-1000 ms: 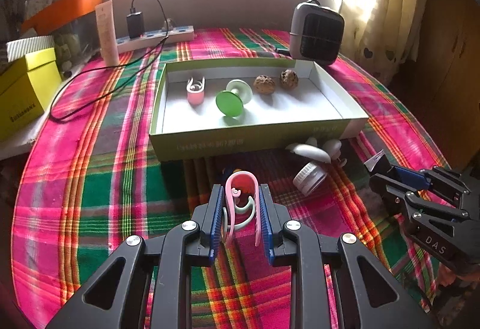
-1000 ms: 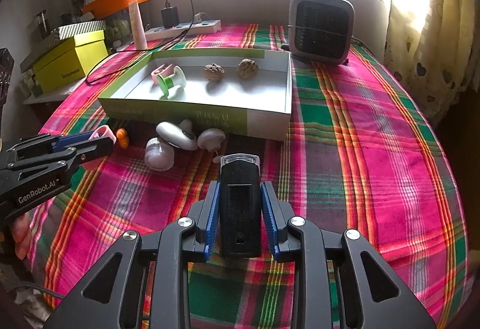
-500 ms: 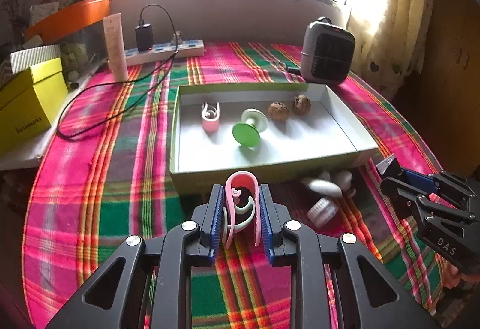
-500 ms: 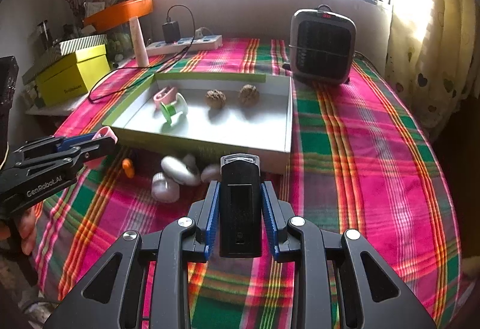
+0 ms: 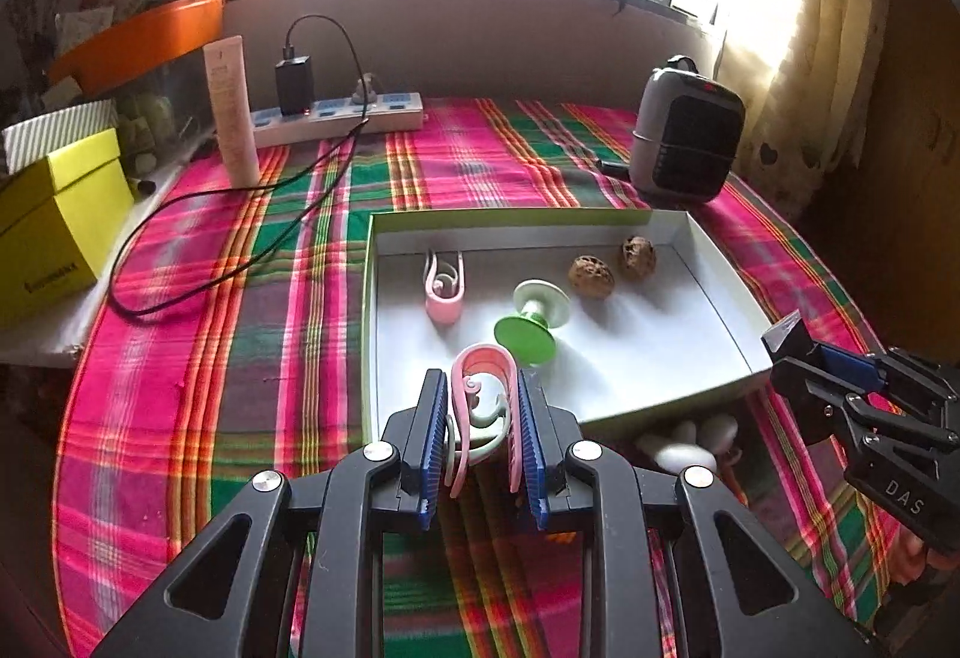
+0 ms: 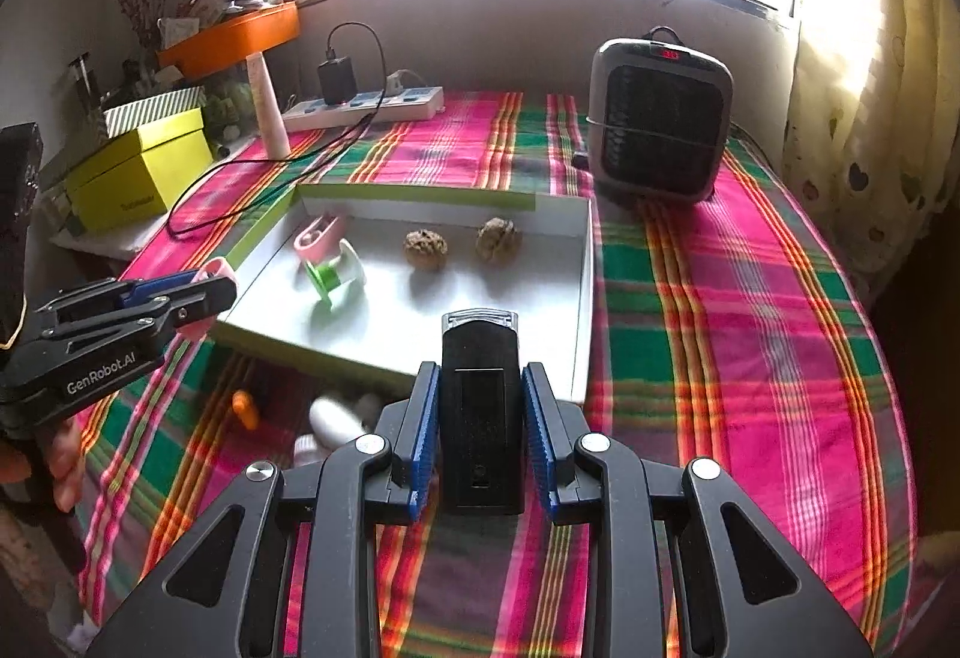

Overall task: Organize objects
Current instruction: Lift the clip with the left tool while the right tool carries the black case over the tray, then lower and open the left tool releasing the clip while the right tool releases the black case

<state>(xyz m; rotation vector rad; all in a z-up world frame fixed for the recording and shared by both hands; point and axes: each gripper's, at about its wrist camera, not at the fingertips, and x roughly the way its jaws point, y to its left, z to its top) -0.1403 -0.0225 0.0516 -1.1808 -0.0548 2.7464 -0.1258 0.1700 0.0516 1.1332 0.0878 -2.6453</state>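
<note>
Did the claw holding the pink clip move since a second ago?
Yes. The left claw with its pink clip rose and advanced over the tray.

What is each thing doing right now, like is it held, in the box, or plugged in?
Left gripper: shut on pink clip.
Right gripper: shut on black clip.
Tray: open, holding a second pink clip, green spool, two walnuts.
Charger: plugged in.
Heater: upright, display lit.
</note>
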